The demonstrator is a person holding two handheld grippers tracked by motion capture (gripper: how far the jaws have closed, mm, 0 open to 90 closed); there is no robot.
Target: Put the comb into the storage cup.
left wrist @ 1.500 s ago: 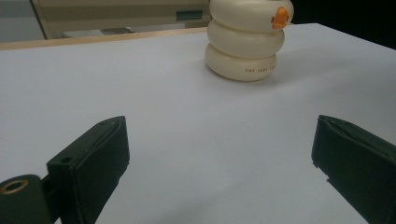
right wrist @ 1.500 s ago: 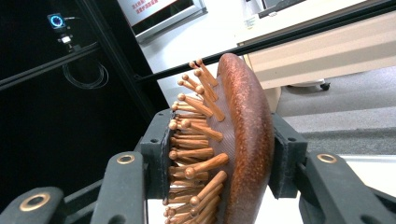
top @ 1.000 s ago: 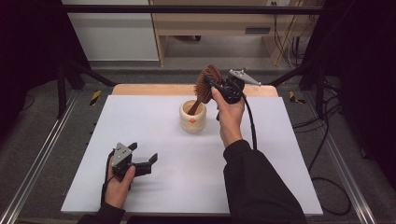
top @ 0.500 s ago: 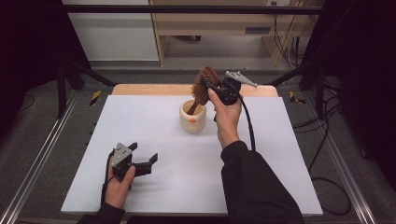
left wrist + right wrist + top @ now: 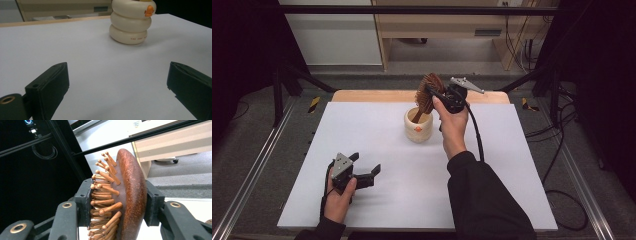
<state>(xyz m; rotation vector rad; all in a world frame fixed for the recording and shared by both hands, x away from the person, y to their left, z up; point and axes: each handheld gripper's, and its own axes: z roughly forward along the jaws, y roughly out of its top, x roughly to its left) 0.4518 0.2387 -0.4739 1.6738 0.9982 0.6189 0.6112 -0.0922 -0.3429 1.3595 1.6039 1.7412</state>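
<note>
The brown wooden hairbrush with round-tipped wooden pins (image 5: 125, 195) is clamped between the two black jaws of the right gripper (image 5: 117, 202). One pad presses on the tips of the pins and the other pad presses on the smooth, curved back of the brush head. In the high view the hairbrush (image 5: 428, 93) is tilted, with its head up in the air at the right gripper (image 5: 438, 96) and its handle going down into the cream-coloured cup made of three stacked rounded rings (image 5: 418, 125). The back of the brush looks polished and a little speckled, and the pins are lighter in colour, each one with a small ball at the end.

The cup (image 5: 131, 21) stands upright on the white table top (image 5: 377, 135), towards the far edge. Its surface is glossy, it has a small orange mark near the rim and a line of small red letters on the lowest ring.

The left gripper (image 5: 364, 170) rests on the table near the front edge, well apart from the cup. Its two black jaws stand wide apart and nothing is between them.

There is one hairbrush, one cup and two grippers.
</note>
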